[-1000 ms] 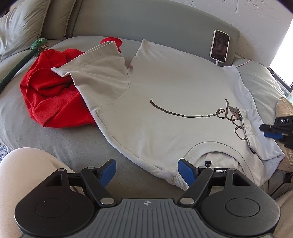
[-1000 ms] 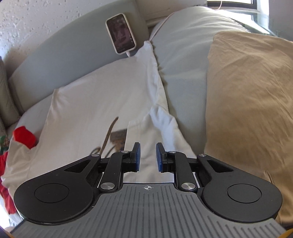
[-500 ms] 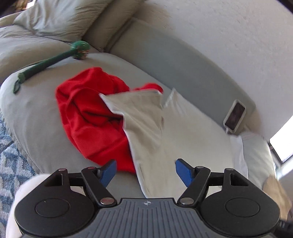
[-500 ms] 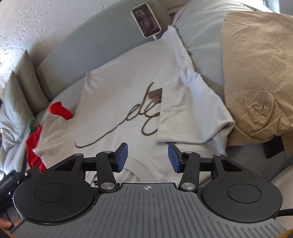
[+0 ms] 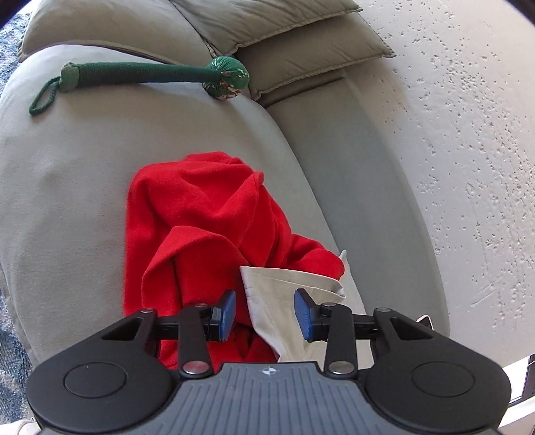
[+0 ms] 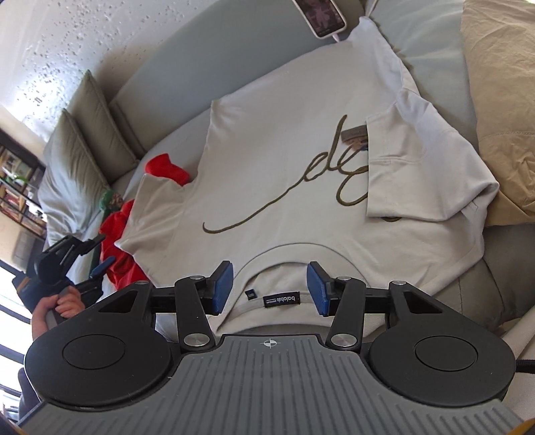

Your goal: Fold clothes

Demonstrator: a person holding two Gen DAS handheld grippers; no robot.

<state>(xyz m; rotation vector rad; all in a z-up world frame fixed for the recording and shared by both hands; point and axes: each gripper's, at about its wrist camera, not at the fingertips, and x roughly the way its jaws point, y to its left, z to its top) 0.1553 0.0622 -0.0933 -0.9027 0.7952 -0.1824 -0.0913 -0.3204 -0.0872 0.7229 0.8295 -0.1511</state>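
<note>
A beige T-shirt [image 6: 284,160] with brown script lies face up on the grey sofa [image 5: 67,187]. Its right sleeve [image 6: 421,167] is folded in over the chest. My right gripper [image 6: 270,289] hovers open over the collar and label, with nothing between the pads. In the left wrist view the shirt's left sleeve [image 5: 284,301] lies on a red garment [image 5: 200,217]. My left gripper [image 5: 265,314] straddles that sleeve. Its jaws are closing, and a gap still shows on both sides of the cloth. From the right wrist view the left gripper [image 6: 100,254] shows at the shirt's far left, held by a hand [image 6: 60,301].
A green rope toy [image 5: 143,73] lies on the sofa arm beyond the red garment. Grey cushions [image 5: 284,33] are stacked behind it. A phone [image 6: 321,16] leans on the sofa back above the shirt. A tan cloth [image 6: 495,100] lies right of the shirt.
My left gripper swung left from the collar to the left sleeve, rolled, and its jaws narrowed. My right gripper opened, drew back from the folded right sleeve and now hangs over the collar.
</note>
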